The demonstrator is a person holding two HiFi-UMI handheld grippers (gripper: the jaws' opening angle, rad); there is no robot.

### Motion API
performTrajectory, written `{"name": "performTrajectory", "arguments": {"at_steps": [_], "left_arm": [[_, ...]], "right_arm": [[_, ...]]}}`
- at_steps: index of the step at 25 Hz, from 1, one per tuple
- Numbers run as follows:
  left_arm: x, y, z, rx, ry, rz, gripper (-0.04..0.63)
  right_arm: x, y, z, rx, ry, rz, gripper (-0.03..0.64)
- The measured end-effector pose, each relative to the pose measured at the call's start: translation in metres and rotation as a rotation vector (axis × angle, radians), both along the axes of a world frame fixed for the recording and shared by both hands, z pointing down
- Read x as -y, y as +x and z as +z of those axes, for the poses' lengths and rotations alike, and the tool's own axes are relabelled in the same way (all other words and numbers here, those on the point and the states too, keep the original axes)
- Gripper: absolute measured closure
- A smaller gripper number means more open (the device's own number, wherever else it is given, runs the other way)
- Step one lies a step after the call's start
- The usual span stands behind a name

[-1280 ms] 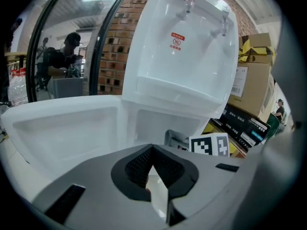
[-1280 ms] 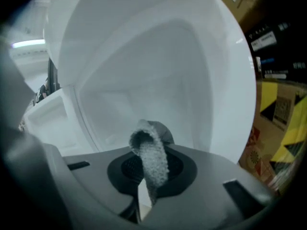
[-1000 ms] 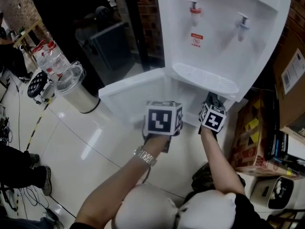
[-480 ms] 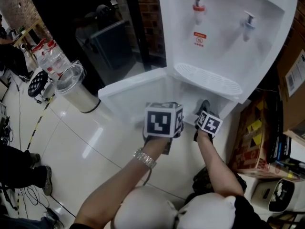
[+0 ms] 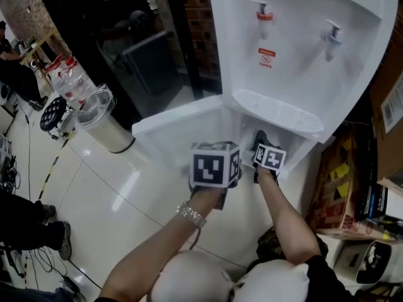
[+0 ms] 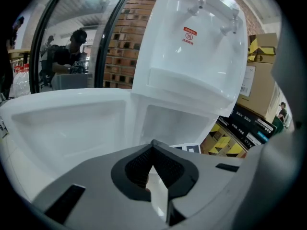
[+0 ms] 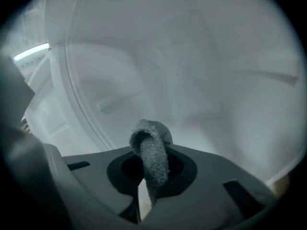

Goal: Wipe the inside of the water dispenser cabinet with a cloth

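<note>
The right gripper [image 7: 151, 163] has its jaws closed tight on a grey cloth [image 7: 149, 138]. A folded hump of the cloth sticks out past the jaw tips, and the rest runs back down between the pads. This gripper is reaching into the open cabinet [image 7: 201, 80] at the bottom of the water dispenser [image 5: 302, 49], so the cloth is inside the cabinet, in front of its white back wall. Whether the cloth touches a wall cannot be told.

The left gripper [image 6: 152, 145] has its jaw tips together with nothing between them. It is held outside the cabinet, in front of the opening, beside the swung-out cabinet door [image 6: 67, 123].

The right gripper view shows the cabinet's smooth white walls, a curved front rim at the left and a low raised ledge [image 7: 117, 102] on the left wall. In the head view the door hangs open to the left of the opening. The drip tray [image 5: 277, 109] juts out right above the opening, with a red tap [image 5: 264, 12] and a blue tap [image 5: 332, 33] higher up.

On the tiled floor [image 5: 113, 194], well to the left of the dispenser, stands a pale bin [image 5: 104, 128] with a clear lid; its contents cannot be made out. Cardboard boxes [image 5: 334, 181] are stacked against the dispenser's right side.
</note>
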State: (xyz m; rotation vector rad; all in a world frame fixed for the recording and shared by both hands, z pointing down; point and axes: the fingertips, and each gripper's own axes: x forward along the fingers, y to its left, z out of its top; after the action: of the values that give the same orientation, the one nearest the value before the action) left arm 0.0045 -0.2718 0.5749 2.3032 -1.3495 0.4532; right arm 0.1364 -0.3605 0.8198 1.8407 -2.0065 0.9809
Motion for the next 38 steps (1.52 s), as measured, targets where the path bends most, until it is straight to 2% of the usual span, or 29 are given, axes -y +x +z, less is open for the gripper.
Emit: {"name": "performTrajectory", "arguments": {"at_steps": [2, 4, 8, 10, 14, 16, 18, 20, 24, 27, 30, 32, 35, 38], "left_arm": [[0.001, 0.001, -0.001, -0.004, 0.002, 0.003, 0.592], [0.001, 0.004, -0.002, -0.006, 0.004, 0.007, 0.594], [0.000, 0.008, -0.001, 0.001, 0.003, 0.014, 0.593], [0.001, 0.008, -0.001, 0.005, 0.003, 0.011, 0.592], [0.001, 0.002, -0.001, 0.007, 0.003, -0.003, 0.593], [0.001, 0.000, -0.001, 0.006, 0.002, -0.006, 0.593], [-0.001, 0.000, -0.001, 0.004, 0.001, -0.006, 0.592], [-0.001, -0.002, -0.002, 0.001, 0.002, -0.007, 0.592], [0.000, 0.000, -0.005, -0.004, 0.009, -0.006, 0.592], [-0.001, 0.005, -0.005, 0.000, 0.010, 0.006, 0.592], [-0.001, 0.006, -0.003, 0.004, 0.009, 0.007, 0.592], [-0.001, 0.004, -0.003, 0.007, 0.008, 0.001, 0.593], [-0.001, 0.000, -0.003, 0.005, 0.006, -0.008, 0.593], [-0.003, 0.000, -0.004, 0.006, 0.008, -0.004, 0.592]], "right_arm": [[-0.007, 0.029, 0.003, -0.071, -0.034, 0.090, 0.597], [-0.010, 0.048, -0.005, -0.119, -0.020, 0.155, 0.597], [-0.016, 0.051, -0.016, -0.124, -0.002, 0.177, 0.597], [-0.015, 0.037, -0.021, -0.078, 0.018, 0.136, 0.597], [-0.003, -0.030, -0.042, 0.080, 0.114, -0.084, 0.597], [-0.001, -0.055, -0.037, 0.142, 0.111, -0.167, 0.597], [-0.003, -0.055, -0.021, 0.123, 0.076, -0.179, 0.597], [-0.007, -0.033, -0.003, 0.062, 0.030, -0.126, 0.597], [-0.023, 0.031, 0.014, -0.060, -0.049, 0.083, 0.597], [-0.030, 0.047, 0.003, -0.146, -0.023, 0.143, 0.597], [-0.032, 0.045, -0.011, -0.179, 0.017, 0.164, 0.597], [-0.028, 0.032, -0.026, -0.169, 0.077, 0.140, 0.597], [-0.020, -0.014, -0.036, -0.042, 0.169, -0.011, 0.597], [-0.018, -0.056, -0.029, 0.089, 0.143, -0.159, 0.597]]}}
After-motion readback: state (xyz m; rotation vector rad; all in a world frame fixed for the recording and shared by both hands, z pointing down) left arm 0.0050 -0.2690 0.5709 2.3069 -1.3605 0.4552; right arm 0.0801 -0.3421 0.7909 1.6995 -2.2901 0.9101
